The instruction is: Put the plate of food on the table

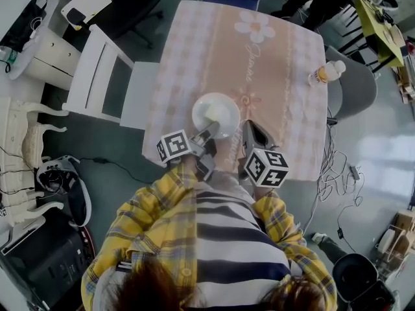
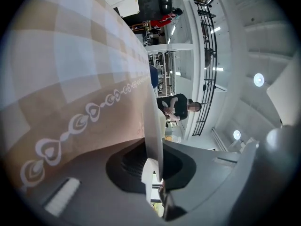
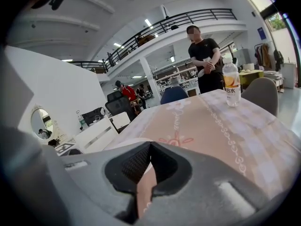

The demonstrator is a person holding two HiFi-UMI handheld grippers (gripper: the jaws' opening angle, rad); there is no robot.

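Pink checked cloth covers the table (image 1: 272, 50), which fills the upper middle of the head view, with a drink bottle (image 1: 326, 73) standing near its right edge and a white chair (image 1: 97, 76) off to the left. The white plate (image 1: 231, 102), with a pale heap of food in it, sits over the near end of the table, at the frame's centre. The left gripper (image 1: 211, 131) comes up from below and pinches the plate's lower-left rim; its own view shows the thin rim edge-on between the pressed jaws. The right gripper (image 1: 249, 128) lies just beside the lower-right rim, jaws together on nothing. The plate therefore extends up the frame from the left gripper, toward the table's middle. Whether its base rests on the cloth cannot be told, so lowering and letting go seem to be what remains.
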